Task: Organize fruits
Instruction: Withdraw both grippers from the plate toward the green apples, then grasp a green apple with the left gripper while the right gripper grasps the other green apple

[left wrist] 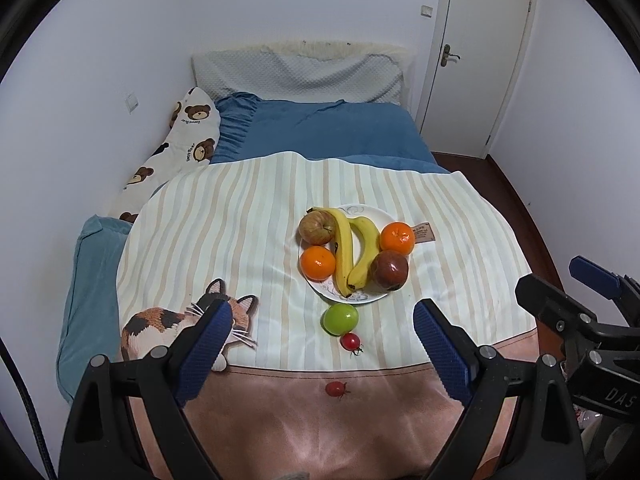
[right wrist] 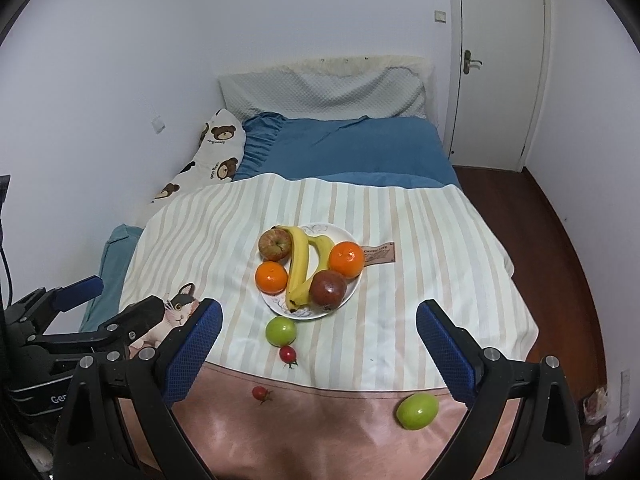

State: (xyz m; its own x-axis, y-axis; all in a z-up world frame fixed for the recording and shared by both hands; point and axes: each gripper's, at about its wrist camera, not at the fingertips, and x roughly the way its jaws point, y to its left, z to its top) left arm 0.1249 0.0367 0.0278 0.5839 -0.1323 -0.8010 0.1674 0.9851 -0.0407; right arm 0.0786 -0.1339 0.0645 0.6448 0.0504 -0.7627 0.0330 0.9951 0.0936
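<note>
Plate (right wrist: pixel 352 284) sits mid-blanket, already carrying bananas, oranges, apples. Just below it a green apple (right wrist: pixel 281 331), then two cherry tomatoes (right wrist: pixel 287 354) — both grippers (left wrist: pixel 322 344) (right wrist: pixel 318 340) hover, jaws apart, empty. Take the apple squarely, squeeze gently — it'll roll.

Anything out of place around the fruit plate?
Yes. Four fruits lie off the plate on the cloth: a green apple beside its near rim, a second green apple nearer the right gripper, and two cherry tomatoes. Nothing looks spilled or damaged.
</note>
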